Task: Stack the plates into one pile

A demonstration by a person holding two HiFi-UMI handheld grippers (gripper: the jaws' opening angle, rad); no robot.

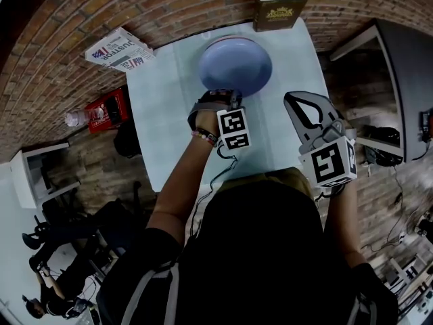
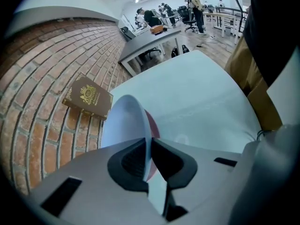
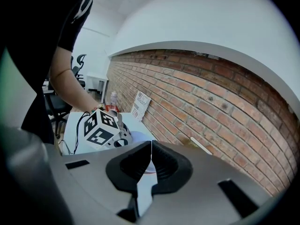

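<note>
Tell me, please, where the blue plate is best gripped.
Grip the blue plate by its thin near rim, coming from the person's side: it is wide and shallow, so only the edge fits the jaws, as the left gripper shows.

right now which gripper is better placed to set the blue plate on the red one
Left. The left gripper is shut on the blue plate just over the red plate; the right gripper is shut and empty.

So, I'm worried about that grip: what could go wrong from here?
The left gripper pinches only the blue plate by its rim, so the plate could slip or swing. The red plate peeks out on one side beneath it, so it may land off-centre.
</note>
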